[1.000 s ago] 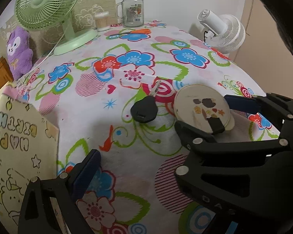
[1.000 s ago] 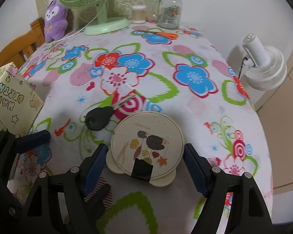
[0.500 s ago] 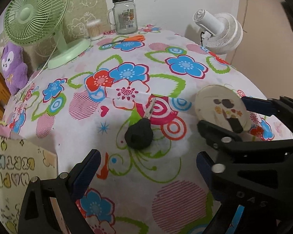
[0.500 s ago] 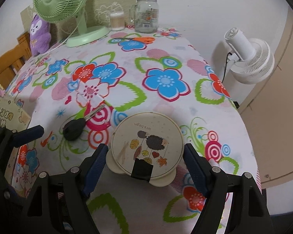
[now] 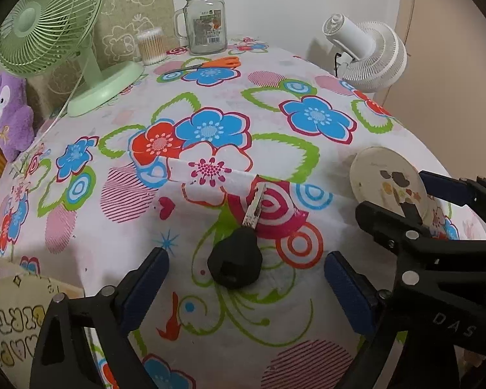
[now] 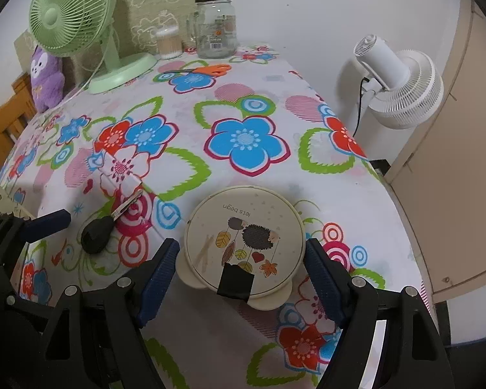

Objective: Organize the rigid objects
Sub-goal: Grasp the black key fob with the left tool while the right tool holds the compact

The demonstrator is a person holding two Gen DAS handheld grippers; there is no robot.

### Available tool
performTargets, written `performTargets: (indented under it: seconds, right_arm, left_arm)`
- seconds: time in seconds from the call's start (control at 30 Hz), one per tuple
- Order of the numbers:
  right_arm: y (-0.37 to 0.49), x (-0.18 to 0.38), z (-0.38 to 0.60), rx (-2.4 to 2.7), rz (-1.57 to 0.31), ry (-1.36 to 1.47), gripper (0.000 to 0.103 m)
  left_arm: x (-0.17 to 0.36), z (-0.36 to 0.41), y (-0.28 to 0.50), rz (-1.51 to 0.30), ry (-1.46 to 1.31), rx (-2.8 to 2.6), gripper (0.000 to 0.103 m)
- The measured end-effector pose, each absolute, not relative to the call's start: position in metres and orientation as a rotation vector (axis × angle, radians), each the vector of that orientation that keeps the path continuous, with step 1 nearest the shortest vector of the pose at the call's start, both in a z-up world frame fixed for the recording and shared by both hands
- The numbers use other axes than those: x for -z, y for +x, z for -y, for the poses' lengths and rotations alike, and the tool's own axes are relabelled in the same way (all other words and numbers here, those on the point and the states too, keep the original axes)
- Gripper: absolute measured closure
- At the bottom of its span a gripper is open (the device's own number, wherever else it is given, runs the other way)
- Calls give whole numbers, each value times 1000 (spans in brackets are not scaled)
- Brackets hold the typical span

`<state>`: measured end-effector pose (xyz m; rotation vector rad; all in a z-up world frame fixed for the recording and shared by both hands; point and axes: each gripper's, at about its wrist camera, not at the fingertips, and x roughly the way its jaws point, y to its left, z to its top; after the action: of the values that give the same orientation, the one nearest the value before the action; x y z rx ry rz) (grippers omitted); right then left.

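Your left tongs (image 5: 246, 283) are spread wide, one blue pad on each side of the black-headed key (image 5: 239, 253), and neither pad touches it. The key lies flat on the flowered cloth of the desk (image 5: 210, 103), its metal blade pointing away from you toward the pink-and-white flower.

Your right tongs (image 6: 241, 278) are also wide, with the round cream tin (image 6: 243, 243) sitting between the pads. The right pad looks just at the tin's rim; the left pad stands slightly off it. The tin rests near the desk's right edge, hedgehog and leaf picture up, with a strip of black tape (image 6: 236, 282) on the side nearest you. Key and tin lie near each other, the key to the left.

At the far end of the desk you have a green fan (image 6: 71, 13), a glass jar (image 6: 215, 26) with a green top, a tub of cotton swabs (image 6: 169, 43) and orange-handled scissors (image 6: 207, 69). A purple plush toy (image 6: 47, 77) sits behind the far left corner, and a white fan (image 6: 401, 90) stands off the right side. A birthday card (image 5: 13, 321) shows at your lower left.
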<state>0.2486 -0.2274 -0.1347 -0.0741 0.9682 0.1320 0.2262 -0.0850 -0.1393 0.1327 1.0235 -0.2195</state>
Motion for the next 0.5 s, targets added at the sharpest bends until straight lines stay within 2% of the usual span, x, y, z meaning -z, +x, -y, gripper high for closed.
performTargets:
  seconds: [0.13, 0.2, 0.27, 0.33, 0.37, 0.5]
  right_arm:
    - [251, 135, 229, -132, -971, -51, 24]
    - [252, 136, 228, -134, -974, -46, 24]
    - [252, 136, 227, -138, -975, -42, 24]
    - [252, 135, 227, -143, -976, -37, 24]
    - [252, 134, 226, -143, -974, -38, 24]
    - [249, 133, 223, -137, -973, -51, 24]
  left_arm:
    - [136, 83, 225, -1018, 122, 241, 22]
    - [134, 84, 224, -1013, 123, 249, 35]
    - [132, 84, 223, -1008, 124, 263, 55]
    - [131, 85, 222, -1007, 124, 269, 68]
    - [130, 86, 222, -1009, 125, 272, 72]
    - [130, 86, 219, -1012, 132, 258, 72]
